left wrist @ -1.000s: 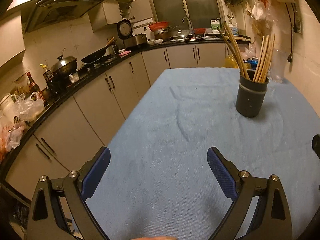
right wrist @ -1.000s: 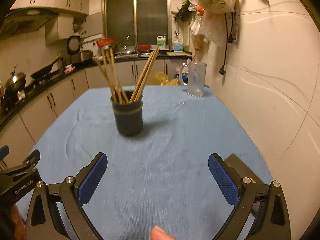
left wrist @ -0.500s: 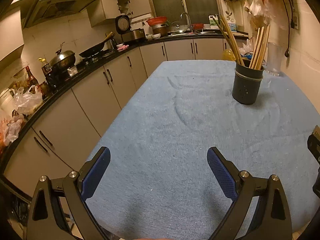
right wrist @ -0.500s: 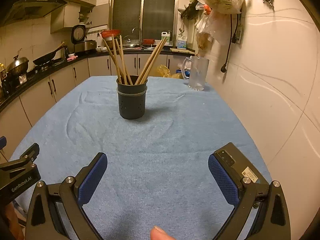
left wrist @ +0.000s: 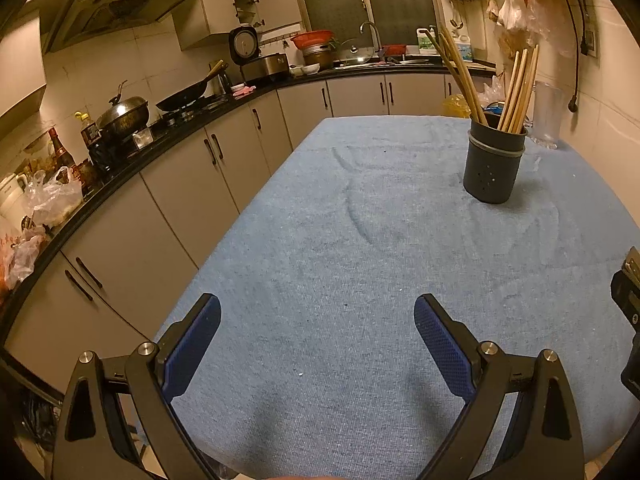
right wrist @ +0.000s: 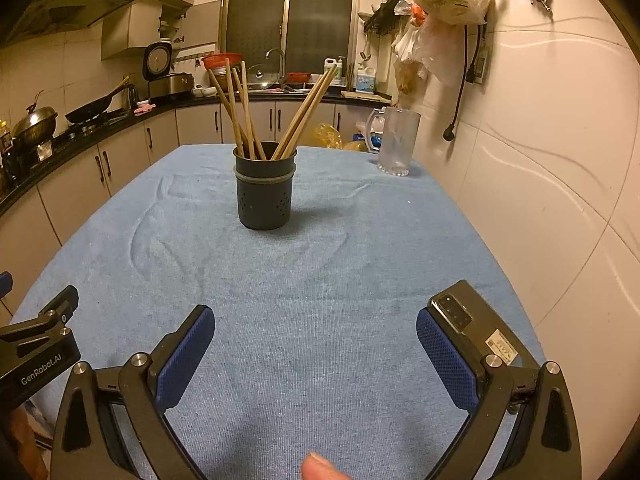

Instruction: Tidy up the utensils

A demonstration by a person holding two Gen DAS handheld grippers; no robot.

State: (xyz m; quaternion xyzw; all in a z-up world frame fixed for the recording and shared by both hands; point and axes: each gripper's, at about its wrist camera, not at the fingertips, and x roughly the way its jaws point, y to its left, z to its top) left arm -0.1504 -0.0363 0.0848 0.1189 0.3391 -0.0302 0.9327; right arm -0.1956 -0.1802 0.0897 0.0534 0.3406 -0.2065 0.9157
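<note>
Chopsticks (right wrist: 244, 112) stand bunched in a dark perforated holder (right wrist: 264, 192) at the middle of a blue-clothed table (right wrist: 320, 280), fanned into two leaning groups, as both handheld grippers hover low over the near edge. The right gripper (right wrist: 316, 344) has its blue-padded jaws spread wide with nothing between them; the left gripper (left wrist: 318, 332), off to its side, is likewise wide and empty. The holder sits well apart from both, straight ahead of the right gripper and up and to the right in the left wrist view. No loose utensil shows on the cloth, so the sorting looks largely done, or a closing check is in hand. A frosted glass pitcher (right wrist: 396, 142) stands near the far right corner by the wall, and a black phone (right wrist: 476, 332) lies on the cloth just beside the right gripper's outer finger.

If the sticks still want tidying, the sound course would be for one gripper to steady the holder at its banded rim while the other nudges the splayed tips together from the side, slowly, since a tall load in a light cup may tip. Any sweep to the right should stay clear of the phone.
</note>
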